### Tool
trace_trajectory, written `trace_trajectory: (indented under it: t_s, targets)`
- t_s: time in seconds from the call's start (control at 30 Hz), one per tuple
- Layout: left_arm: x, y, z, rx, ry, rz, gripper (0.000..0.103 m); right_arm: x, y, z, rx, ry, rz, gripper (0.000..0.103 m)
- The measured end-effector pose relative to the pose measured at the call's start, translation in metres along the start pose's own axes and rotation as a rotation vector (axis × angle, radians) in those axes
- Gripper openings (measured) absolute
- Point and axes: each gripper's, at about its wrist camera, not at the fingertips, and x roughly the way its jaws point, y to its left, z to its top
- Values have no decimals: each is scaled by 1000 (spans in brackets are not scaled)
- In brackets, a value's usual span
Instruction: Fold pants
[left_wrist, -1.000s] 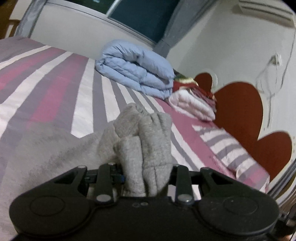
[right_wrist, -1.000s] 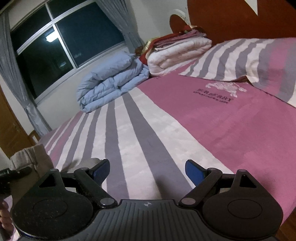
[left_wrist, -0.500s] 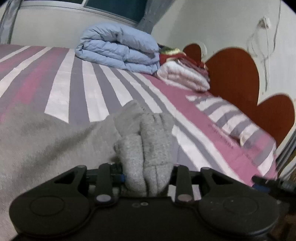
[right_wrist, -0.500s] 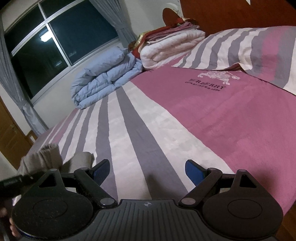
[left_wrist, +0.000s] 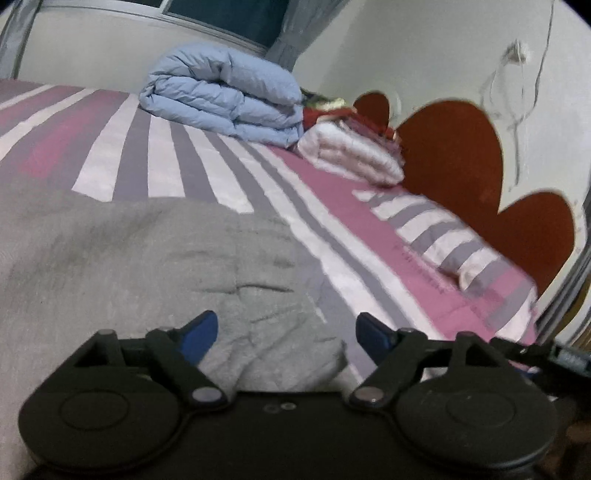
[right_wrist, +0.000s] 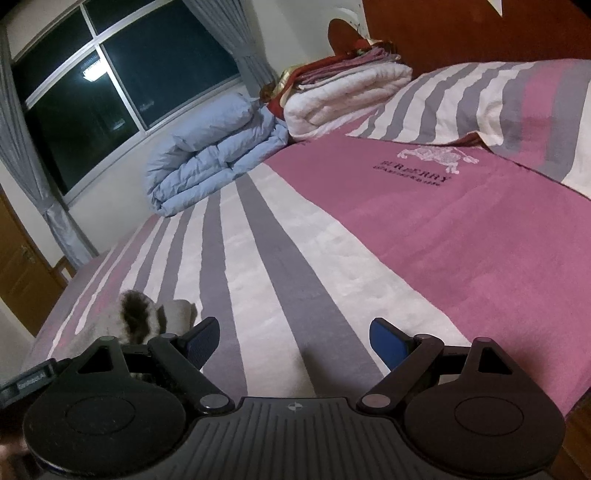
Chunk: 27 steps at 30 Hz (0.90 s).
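Observation:
The grey pants (left_wrist: 122, 258) lie spread on the striped bedspread (left_wrist: 221, 177), filling the lower left of the left wrist view. My left gripper (left_wrist: 286, 332) is open and empty just above their near edge, blue pads apart. In the right wrist view a bunched end of the pants (right_wrist: 147, 314) shows at the lower left, beside the left finger. My right gripper (right_wrist: 291, 338) is open and empty over the striped bedspread (right_wrist: 295, 258), to the right of the pants.
A folded light-blue duvet (left_wrist: 225, 96) and a stack of white and red blankets (left_wrist: 351, 147) sit at the far side of the bed. A striped pillow (left_wrist: 450, 236) lies by the brown headboard (left_wrist: 461, 155). The duvet (right_wrist: 214, 151), the pillow (right_wrist: 498, 99) and a window (right_wrist: 122, 96) show in the right wrist view.
My left gripper was shut on a bunched fold of the grey pants; it has opened and the cloth now lies flat on the bed. The right gripper stayed open, shifting slightly.

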Motion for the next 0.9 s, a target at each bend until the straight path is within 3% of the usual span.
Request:
trace_trajectory:
  t_s: [0.13,0.3,0.37,0.47,0.6,0.67,0.8,0.9]
  targets:
    - [-36,23,11,-24,-43,19,74,-3,9,4,-17,7,38,88]
    - [-98,79,13,0,-84,176,75,6,36,4,-20,36,165,88]
    - [-118,111,7,-27,-87,271,75,17,47,2,18,67,222,87]
    - [-139,144,1,-82,-85,350,74,33,69,0,49,113,297,87]
    - [-154,153,-9,-59,-77,380,75,47,99,-6,50,162,359,82]
    - [-151,158,-14,-82,-69,406,75,60,109,-9,60,204,380,67]
    - [-150,178,-18,-197,-88,375,75,80,117,-15,125,258,399,66]
    - [-152,183,-20,-199,-99,361,76,82,122,-16,145,283,432,64]
